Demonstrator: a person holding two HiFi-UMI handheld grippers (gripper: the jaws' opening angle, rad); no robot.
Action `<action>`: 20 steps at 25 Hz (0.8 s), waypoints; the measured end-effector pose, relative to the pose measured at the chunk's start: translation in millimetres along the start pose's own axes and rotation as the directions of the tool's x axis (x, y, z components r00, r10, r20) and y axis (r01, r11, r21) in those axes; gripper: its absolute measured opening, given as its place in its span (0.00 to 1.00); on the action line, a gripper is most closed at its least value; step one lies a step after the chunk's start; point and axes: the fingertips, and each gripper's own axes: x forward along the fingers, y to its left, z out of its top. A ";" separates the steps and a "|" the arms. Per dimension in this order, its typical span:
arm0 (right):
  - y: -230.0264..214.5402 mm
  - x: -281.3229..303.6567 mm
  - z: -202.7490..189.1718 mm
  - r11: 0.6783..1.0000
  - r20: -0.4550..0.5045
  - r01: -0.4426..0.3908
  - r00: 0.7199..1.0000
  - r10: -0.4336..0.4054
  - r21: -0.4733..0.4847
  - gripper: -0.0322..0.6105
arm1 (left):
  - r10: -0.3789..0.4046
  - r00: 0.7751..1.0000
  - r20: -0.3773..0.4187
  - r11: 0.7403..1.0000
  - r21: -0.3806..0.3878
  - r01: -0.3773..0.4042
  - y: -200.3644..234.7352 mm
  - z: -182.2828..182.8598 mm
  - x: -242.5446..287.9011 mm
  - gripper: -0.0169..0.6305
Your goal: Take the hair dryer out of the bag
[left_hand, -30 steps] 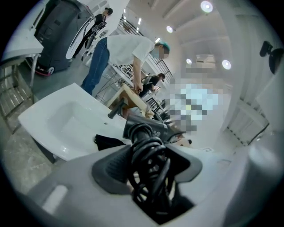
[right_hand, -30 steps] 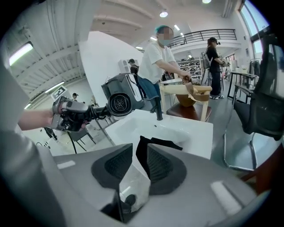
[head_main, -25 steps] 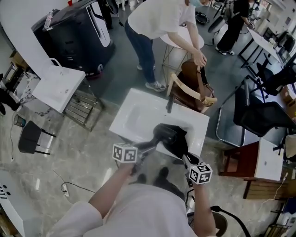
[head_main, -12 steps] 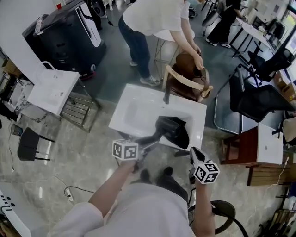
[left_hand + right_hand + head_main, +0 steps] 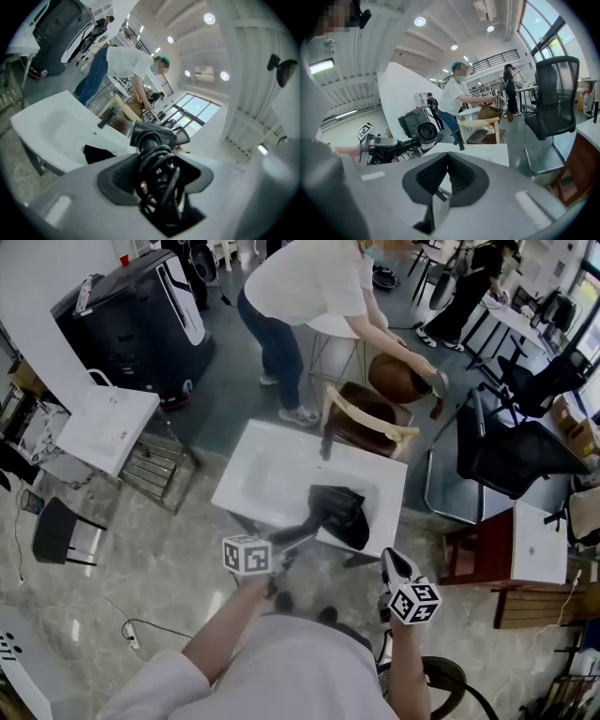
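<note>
A black hair dryer (image 5: 302, 529), its cord wound round the handle (image 5: 157, 173), sticks out level from my left gripper (image 5: 281, 542), which is shut on that handle. Its round head (image 5: 424, 132) hangs in the air, free of the black bag (image 5: 339, 514). The bag lies slumped on the white basin top (image 5: 272, 470), and a corner of the bag (image 5: 97, 152) shows below the dryer. My right gripper (image 5: 392, 562) is off the basin's near right corner. Its jaws have just closed and its pads (image 5: 440, 176) meet with nothing between them.
A black faucet (image 5: 326, 442) stands at the basin's far edge. Behind it is a wooden chair (image 5: 361, 418), where a bending person (image 5: 309, 287) lifts a brown bag (image 5: 403, 376). A black office chair (image 5: 511, 451) and a wooden side table (image 5: 511, 554) stand right, a small white table (image 5: 103, 423) left.
My right gripper has left the bag's edge, drawn back toward me and shut. The left gripper has lifted the dryer clear of the bag. The person has raised the brown bag off the chair.
</note>
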 end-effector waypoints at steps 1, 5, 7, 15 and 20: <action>-3.4 -2.6 1.8 1.000 0.004 -0.005 1.000 0.005 -0.002 0.06 | -0.002 1.000 0.008 1.000 -0.003 0.002 -3.5 -0.7 2.4 0.38; -10.3 -13.9 6.4 1.000 0.023 -0.024 0.999 0.024 -0.013 0.06 | 0.006 1.000 0.029 1.000 -0.004 -0.006 -12.7 -6.2 5.8 0.38; -11.1 -17.6 11.5 0.999 0.037 -0.036 0.999 0.036 -0.016 0.06 | 0.012 0.999 0.039 1.000 -0.003 -0.012 -16.0 -6.1 5.3 0.38; -16.5 -21.0 21.4 0.998 0.055 -0.069 0.996 0.070 -0.006 0.06 | 0.032 0.996 0.079 0.999 -0.011 -0.031 -23.6 -3.4 5.2 0.38; -22.3 -17.9 26.0 0.997 0.051 -0.072 0.996 0.072 -0.003 0.06 | 0.040 0.995 0.092 0.999 -0.012 -0.039 -25.4 -1.9 5.3 0.38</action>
